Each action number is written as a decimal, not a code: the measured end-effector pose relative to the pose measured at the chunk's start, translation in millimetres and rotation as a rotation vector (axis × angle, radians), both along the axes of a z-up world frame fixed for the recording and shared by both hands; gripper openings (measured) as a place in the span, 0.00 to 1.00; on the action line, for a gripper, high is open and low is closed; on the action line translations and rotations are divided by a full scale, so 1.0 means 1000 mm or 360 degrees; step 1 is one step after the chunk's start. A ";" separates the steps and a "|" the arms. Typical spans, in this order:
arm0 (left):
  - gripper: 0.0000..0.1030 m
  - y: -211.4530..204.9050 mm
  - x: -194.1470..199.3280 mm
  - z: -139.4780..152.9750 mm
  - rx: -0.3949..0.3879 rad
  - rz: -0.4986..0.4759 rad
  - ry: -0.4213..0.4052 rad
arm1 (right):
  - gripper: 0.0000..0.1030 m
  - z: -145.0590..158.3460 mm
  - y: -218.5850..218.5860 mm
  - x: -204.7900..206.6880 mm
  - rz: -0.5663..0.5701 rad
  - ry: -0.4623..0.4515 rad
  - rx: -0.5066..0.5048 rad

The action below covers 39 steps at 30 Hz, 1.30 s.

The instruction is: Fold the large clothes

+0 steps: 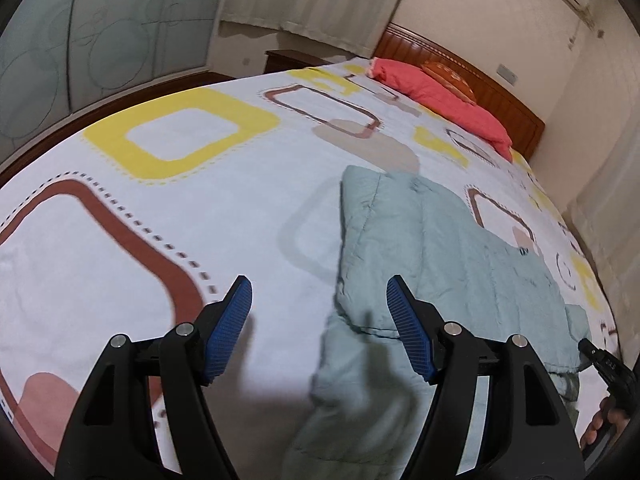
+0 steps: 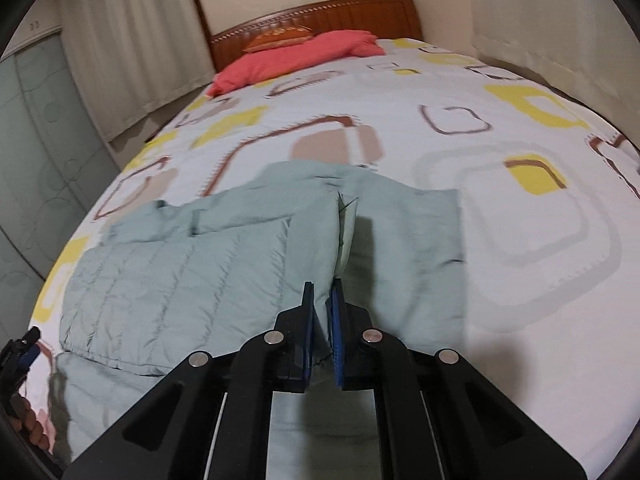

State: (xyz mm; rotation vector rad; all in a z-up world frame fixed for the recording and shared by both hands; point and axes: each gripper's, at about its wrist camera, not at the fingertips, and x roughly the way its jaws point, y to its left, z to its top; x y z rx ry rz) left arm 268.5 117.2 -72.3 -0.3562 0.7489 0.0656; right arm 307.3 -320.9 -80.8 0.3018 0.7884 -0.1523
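A pale green quilted jacket lies on the bed, partly folded over itself; it also shows in the right wrist view. My left gripper is open and empty, hovering above the jacket's left edge. My right gripper is shut on a raised fold of the jacket, lifting that edge off the bed. The right gripper also appears at the lower right edge of the left wrist view, and the left gripper at the lower left edge of the right wrist view.
The bed sheet is white with yellow, brown and grey square patterns. A red pillow and an orange cushion lie against the wooden headboard. A wardrobe and curtains stand beside the bed.
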 end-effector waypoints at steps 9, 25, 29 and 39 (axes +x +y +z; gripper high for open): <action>0.67 -0.030 0.016 -0.009 0.0061 -0.0087 0.0065 | 0.22 -0.031 -0.023 0.001 -0.0013 0.0121 0.0115; 0.69 -0.056 0.069 -0.045 0.0153 -0.0136 0.0190 | 0.54 -0.047 0.036 0.035 0.0049 0.0190 -0.0045; 0.66 -0.055 0.062 -0.035 0.0195 -0.0120 0.0171 | 0.54 -0.035 0.037 0.033 0.0045 0.0190 -0.0060; 0.68 -0.077 0.107 -0.026 0.0189 -0.0154 0.0149 | 0.58 -0.031 0.042 0.084 0.0000 0.0147 -0.0045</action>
